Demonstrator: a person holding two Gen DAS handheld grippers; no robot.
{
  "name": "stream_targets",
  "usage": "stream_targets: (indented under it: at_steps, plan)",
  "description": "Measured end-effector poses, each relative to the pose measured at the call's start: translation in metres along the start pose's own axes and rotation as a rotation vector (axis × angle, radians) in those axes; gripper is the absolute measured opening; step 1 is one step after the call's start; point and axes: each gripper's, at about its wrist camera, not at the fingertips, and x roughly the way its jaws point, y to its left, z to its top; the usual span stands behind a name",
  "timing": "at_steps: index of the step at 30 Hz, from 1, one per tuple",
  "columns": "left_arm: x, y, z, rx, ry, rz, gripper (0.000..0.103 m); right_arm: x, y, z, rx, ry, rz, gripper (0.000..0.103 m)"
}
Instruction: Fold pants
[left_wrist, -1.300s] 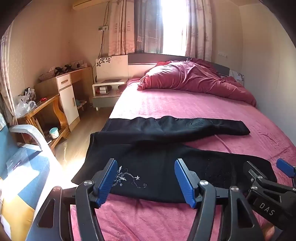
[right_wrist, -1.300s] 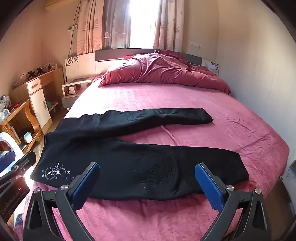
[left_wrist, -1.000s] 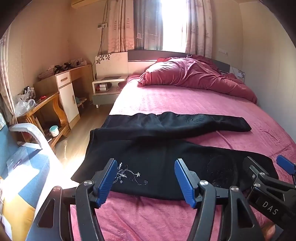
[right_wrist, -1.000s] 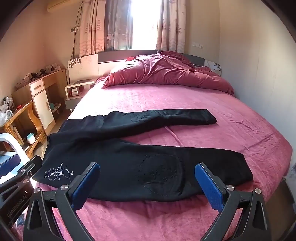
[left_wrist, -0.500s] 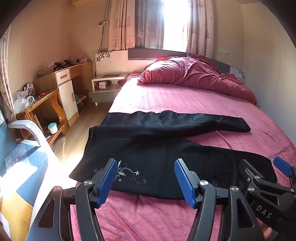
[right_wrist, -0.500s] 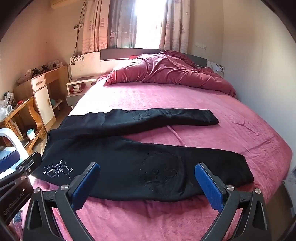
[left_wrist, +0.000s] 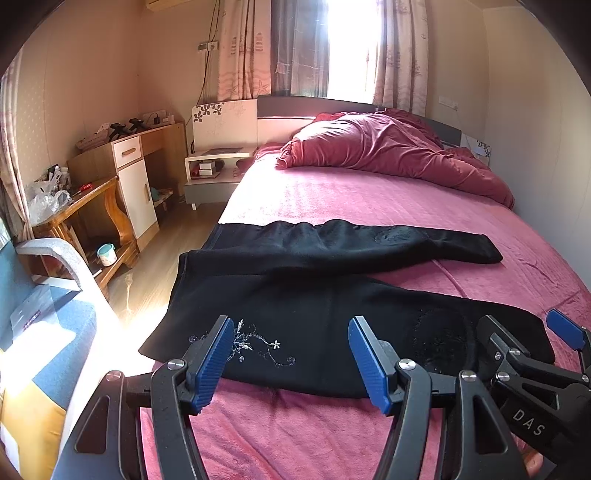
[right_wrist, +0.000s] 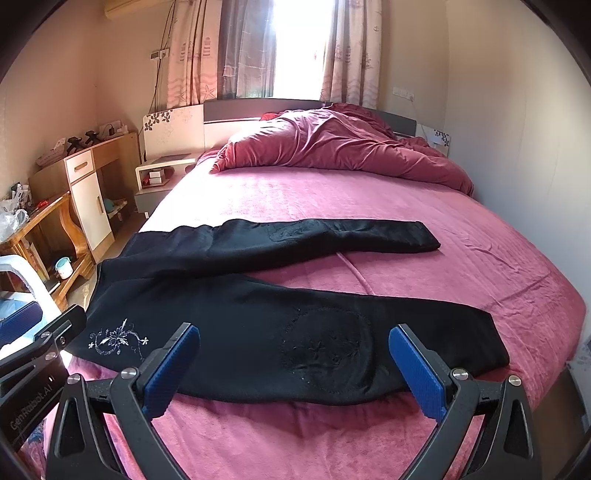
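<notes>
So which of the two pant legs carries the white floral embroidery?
The near leg, lying closest to both grippers. Its white flower stitching sits near the waistband end; the far leg, angled away toward the duvet, shows no white stitching.

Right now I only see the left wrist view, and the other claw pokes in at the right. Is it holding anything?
Observer: No. The right claw is open, with nothing gripped between its blue pads. The pants lie flat.
Operator: That claw hides the end of the near leg from me. Where does it end?
Observer: The near cuff lies flat on the bed, short of its right edge.
</notes>
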Motion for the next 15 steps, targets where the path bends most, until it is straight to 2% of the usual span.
stream_targets:
  at_steps: [15]
  plan:
    - [0.0002,0.0015,-0.0012,-0.004,0.002,0.003,0.066,0.0011,-0.0004,-0.0016,-0.001,-0.004,0.002,0.103]
